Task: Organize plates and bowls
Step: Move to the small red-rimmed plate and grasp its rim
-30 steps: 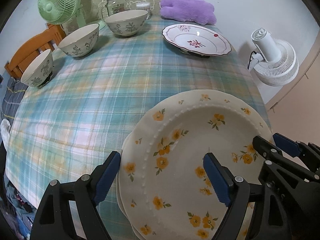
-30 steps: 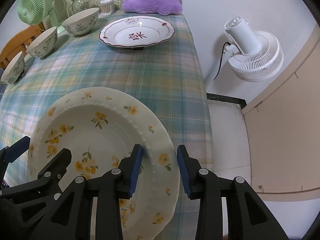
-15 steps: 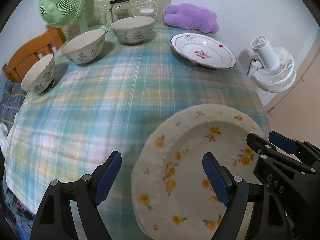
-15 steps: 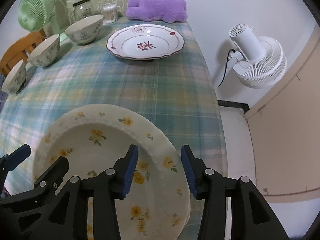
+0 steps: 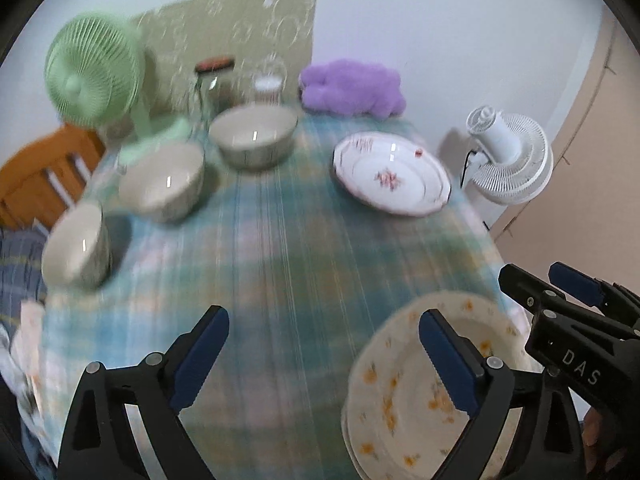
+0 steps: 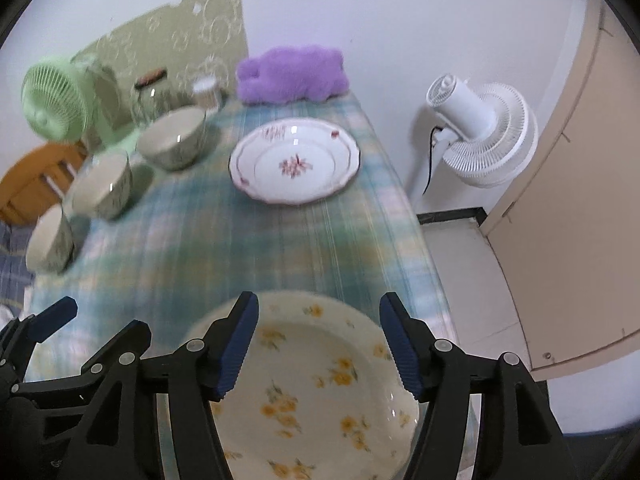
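A stack of cream plates with yellow flowers (image 6: 320,384) lies at the table's near right corner; it also shows in the left wrist view (image 5: 404,392). My right gripper (image 6: 318,344) is open above the stack, holding nothing. My left gripper (image 5: 324,356) is open and empty, to the left of the stack. A white plate with red flowers (image 6: 296,166) sits at the far right, also in the left wrist view (image 5: 390,178). Three patterned bowls (image 5: 252,136) (image 5: 162,182) (image 5: 76,246) line the left side.
A green fan (image 5: 94,72), glass jars (image 5: 212,80) and a purple plush (image 5: 350,88) stand at the table's far end. A white fan (image 6: 476,132) stands on the floor to the right. A wooden chair (image 5: 36,176) is at the left. The tablecloth (image 5: 280,248) is plaid.
My right gripper has opened and let go of the yellow-flowered plate, which now rests on the stack. Both grippers have pulled back and up, away from the plates.
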The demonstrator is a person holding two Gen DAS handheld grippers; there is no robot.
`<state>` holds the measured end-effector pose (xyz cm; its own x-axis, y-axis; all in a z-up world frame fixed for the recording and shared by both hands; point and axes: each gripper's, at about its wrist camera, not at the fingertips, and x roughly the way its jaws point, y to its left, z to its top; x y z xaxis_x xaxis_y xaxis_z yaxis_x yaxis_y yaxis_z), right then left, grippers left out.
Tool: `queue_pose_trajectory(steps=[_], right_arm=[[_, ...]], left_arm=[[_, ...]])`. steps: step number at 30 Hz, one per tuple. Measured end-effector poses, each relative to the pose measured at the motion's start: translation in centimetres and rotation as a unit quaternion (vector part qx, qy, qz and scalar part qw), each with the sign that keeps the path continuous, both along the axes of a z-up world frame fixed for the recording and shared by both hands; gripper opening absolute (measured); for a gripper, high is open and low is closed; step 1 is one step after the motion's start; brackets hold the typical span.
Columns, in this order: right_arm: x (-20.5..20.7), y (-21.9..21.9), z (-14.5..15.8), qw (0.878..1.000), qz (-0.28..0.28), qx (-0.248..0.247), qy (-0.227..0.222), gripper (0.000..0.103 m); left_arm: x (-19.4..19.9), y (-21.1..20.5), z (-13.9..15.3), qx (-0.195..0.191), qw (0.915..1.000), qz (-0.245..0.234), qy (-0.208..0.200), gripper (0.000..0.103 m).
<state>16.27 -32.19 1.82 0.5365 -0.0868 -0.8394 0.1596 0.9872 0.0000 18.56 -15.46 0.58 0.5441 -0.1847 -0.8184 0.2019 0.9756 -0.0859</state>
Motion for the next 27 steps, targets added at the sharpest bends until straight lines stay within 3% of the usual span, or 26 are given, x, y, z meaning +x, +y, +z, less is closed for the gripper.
queue_pose_trajectory(steps=[8, 16, 27], right_arm=[[3.9, -1.2, 2.1, 0.999, -0.025, 0.014, -0.026, 0.066], [10.0, -4.1, 1.5, 0.999, -0.012, 0.024, -0.031, 0.066], [18.0, -7.0, -2.8, 1.0, 0.011, 0.019, -0.014, 0.066]], left_arm=[[5.0, -1.2, 1.5, -0.003, 0.9997, 0.003, -0.026, 0.097], [10.5, -4.0, 1.2, -0.002, 0.9989, 0.035, -0.032, 0.095], [17.1, -7.1, -3.6, 0.017, 0.9973, 0.072, -0.004, 0.085]])
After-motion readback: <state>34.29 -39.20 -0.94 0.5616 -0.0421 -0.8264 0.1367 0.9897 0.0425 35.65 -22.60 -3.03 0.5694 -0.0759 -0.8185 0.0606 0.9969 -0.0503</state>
